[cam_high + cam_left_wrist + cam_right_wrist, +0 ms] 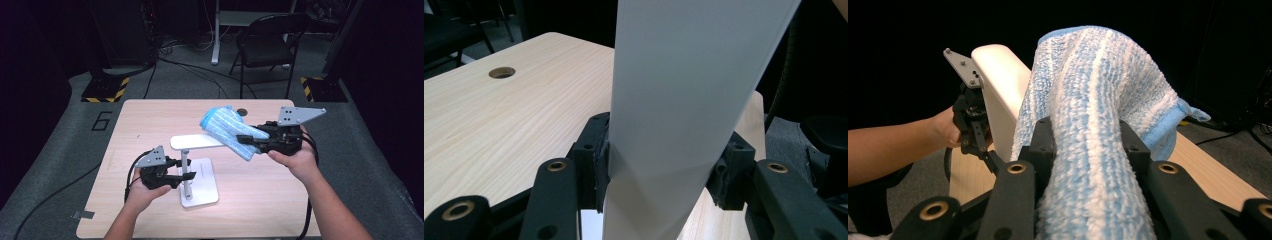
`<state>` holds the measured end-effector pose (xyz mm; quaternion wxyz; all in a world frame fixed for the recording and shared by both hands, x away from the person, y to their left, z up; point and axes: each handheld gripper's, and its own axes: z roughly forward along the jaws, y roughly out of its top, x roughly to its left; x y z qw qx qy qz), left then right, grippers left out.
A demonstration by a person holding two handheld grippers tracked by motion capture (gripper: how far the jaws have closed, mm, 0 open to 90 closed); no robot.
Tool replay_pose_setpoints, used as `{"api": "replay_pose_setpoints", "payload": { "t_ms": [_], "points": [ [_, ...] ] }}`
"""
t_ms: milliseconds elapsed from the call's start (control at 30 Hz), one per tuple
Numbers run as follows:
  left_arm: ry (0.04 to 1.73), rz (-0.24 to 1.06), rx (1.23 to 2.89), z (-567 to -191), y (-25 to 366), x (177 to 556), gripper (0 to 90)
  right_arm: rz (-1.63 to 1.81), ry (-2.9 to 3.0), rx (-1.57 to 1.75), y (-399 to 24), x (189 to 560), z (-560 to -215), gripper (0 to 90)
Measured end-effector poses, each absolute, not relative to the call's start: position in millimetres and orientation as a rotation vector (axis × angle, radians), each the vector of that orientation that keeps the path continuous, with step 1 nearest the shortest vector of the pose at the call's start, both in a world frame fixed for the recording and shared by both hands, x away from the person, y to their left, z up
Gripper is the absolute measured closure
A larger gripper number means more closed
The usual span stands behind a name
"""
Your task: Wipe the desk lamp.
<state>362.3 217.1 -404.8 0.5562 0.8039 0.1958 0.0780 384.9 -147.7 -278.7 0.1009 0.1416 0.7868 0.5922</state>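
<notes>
The white stand (197, 175) sits on the light wooden bench (250, 200), its flat base toward the person's edge and a thin upright post carrying a flat white top plate. All places below are given from that stand.

The left hand (142, 192) comes in from the near edge of the bench, on the left of the stand, forearm angled up and inward, fingers wrapped round the body of the left gripper (186, 176). The gripper lies about level and points sideways at the post. In the left gripper view its jaws are clamped on a white part of the stand (674, 115), a pad pressing each side.

The right hand (296, 159) reaches in on the right of the stand, forearm running diagonally up from the lower right, wrist held above the bench. The right gripper (248, 142) points leftward toward the stand's top plate, with its grey plate uppermost. Its jaws are clamped on a blue and white striped cloth (231, 130), seen bunched thick between them in the right gripper view (1093, 165). The cloth is held in the air just right of and slightly above the top plate, its free end hanging back beyond the stand; I cannot tell whether it touches the plate.
</notes>
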Motion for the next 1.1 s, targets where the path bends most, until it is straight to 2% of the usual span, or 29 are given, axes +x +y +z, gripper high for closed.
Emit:
{"api": "replay_pose_setpoints", "payload": {
  "t_ms": [1100],
  "points": [
    [0.448,0.192,1.91,-404,219,363,50.8,1.731,2.249,0.564,-212,393,-292,67.7]
  ]
}}
